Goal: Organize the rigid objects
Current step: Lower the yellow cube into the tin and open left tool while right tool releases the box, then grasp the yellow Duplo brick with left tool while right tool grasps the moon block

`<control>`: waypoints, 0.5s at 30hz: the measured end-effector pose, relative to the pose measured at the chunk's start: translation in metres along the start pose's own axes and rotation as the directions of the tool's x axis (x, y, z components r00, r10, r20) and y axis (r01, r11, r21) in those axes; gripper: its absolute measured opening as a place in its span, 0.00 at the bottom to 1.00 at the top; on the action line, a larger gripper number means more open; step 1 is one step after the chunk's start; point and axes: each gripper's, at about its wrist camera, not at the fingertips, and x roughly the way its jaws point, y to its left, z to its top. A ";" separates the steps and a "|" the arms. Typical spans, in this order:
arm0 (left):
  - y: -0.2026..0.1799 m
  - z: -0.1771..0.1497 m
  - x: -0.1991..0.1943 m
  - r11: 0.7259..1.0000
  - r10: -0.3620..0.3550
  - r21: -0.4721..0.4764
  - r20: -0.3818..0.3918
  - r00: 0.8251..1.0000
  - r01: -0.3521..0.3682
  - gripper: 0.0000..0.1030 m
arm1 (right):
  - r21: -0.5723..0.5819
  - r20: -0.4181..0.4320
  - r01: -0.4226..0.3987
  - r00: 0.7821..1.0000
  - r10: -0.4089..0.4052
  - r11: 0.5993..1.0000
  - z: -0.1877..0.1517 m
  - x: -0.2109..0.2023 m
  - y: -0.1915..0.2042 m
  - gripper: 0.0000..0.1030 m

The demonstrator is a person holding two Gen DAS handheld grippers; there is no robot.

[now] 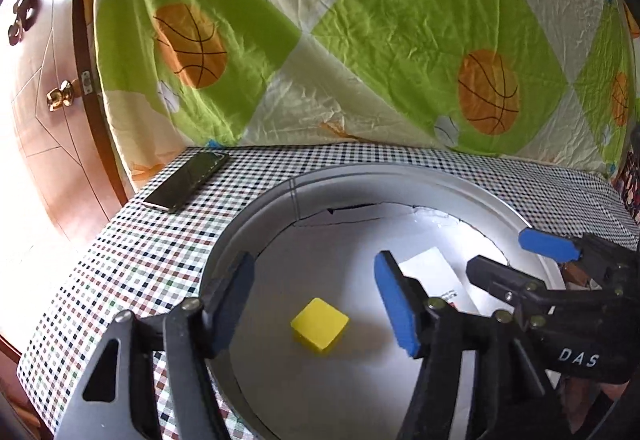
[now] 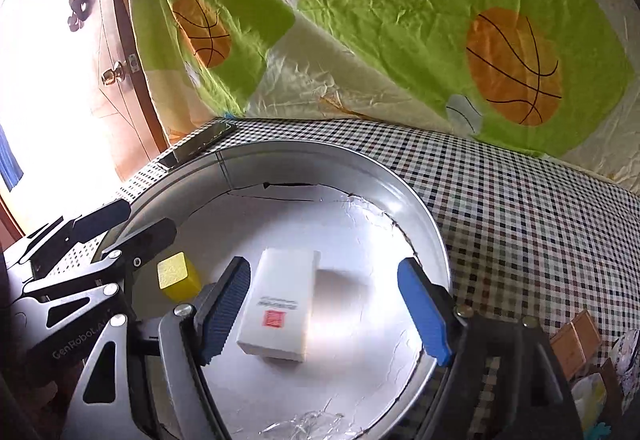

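Both grippers are hanging over a big round metal tray point(image 2: 416, 200), shiny rim with what looks like crinkled foil lining the floor. It sits on a table under a small-check cloth point(image 2: 520, 208), pretty busy pattern.

The left gripper point(image 1: 320, 304) has its jaws apart, ribbed blue pads facing each other, and the yellow cube point(image 1: 320, 325) sits loose on the tray floor between them. Nothing's pressing on it. Smooth, hard-looking block with crisp edges.

The right gripper point(image 2: 340, 304) is apart too, and the white box point(image 2: 282, 300) lies flat between its pads, close to the left pad but I don't see a squeeze. It's a clean rectangular carton with a small red square and some print on top. It's to the right of the cube in the tray.

At the far left corner of the table there's a dark glossy phone point(image 1: 188, 181) lying flat. Behind everything hangs a wrinkly sheet point(image 1: 360, 40) with green diamonds and basketballs.
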 end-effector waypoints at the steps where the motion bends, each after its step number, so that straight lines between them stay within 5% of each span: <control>1: 0.000 -0.002 -0.006 1.000 -0.001 -0.009 0.012 1.000 0.002 0.64 | 0.011 0.019 -0.006 1.000 0.006 1.000 -0.002 -0.007 -0.002 0.76; 7: -0.022 -0.020 -0.050 1.000 -0.022 -0.017 0.109 0.994 0.024 0.73 | 0.011 0.124 0.012 0.992 -0.013 1.000 -0.037 -0.073 -0.029 0.76; 15: -0.094 -0.053 -0.095 0.991 -0.127 0.069 0.182 0.975 0.117 0.78 | 0.064 0.153 0.198 0.966 -0.206 0.978 -0.107 -0.141 -0.097 0.76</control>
